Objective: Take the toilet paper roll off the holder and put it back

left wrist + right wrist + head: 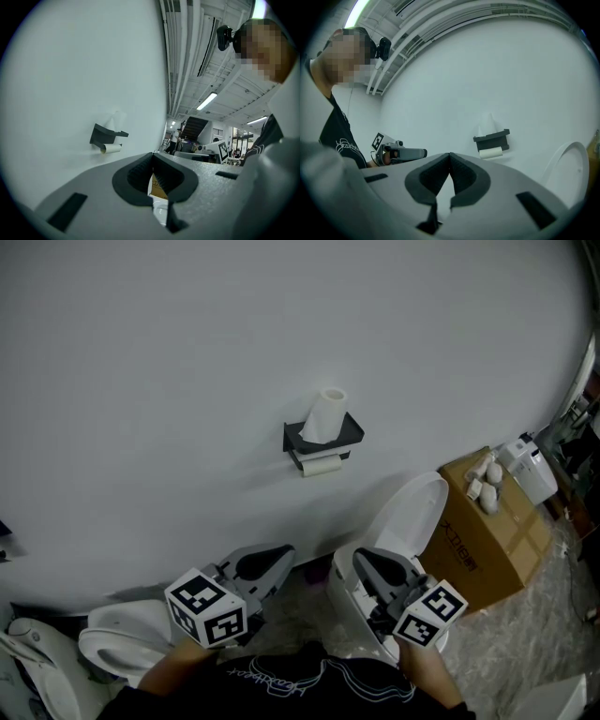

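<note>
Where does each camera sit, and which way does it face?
Head view: on the head, facing down at holder, toilet; left gripper, right gripper show.
Left gripper view: on that gripper, along shut jaws toward holder; person's shirt shows.
Right gripper view: likewise, along shut jaws toward holder; left gripper, shirt show.
Shared: the holder, in all three.

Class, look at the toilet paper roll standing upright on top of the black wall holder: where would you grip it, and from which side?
Grip the toilet paper roll around its curved side about mid-height, closing across its width. Come from the front: the wall is behind it and the black holder is beneath. It stands upright, so it should lift straight up.
</note>
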`<state>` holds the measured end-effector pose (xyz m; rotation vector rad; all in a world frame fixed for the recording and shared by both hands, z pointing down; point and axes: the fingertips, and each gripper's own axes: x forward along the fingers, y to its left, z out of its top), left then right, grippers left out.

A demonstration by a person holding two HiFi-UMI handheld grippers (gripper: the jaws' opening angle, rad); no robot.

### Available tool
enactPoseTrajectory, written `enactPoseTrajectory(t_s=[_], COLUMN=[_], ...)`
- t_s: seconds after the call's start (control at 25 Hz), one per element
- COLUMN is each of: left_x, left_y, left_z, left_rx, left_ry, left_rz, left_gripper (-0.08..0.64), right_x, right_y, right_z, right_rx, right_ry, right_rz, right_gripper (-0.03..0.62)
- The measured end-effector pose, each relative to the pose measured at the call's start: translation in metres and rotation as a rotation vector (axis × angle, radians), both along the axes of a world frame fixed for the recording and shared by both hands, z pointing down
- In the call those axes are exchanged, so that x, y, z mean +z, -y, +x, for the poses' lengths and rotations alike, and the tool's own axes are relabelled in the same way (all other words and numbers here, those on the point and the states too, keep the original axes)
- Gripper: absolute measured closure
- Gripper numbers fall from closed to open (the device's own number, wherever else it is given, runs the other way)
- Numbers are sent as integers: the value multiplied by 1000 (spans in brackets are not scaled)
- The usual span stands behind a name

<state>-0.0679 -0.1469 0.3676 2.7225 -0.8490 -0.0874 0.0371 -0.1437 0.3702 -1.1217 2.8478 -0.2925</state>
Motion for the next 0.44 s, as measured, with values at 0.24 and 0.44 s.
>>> enactPoseTrajectory(t_s=[0.24, 0.44], left_x=[1, 2], left_y=[0, -3], left_z=[-1, -2], left_rx=[7, 5], left_ry=[4, 15], left_rz=[5, 1], left_gripper=[555, 555], right_x=[2, 2], right_y=[2, -2], right_z=[3, -1], right_rx=[18, 11], right_ry=[5, 13], right_rz=[7, 8], right_gripper=[588, 588])
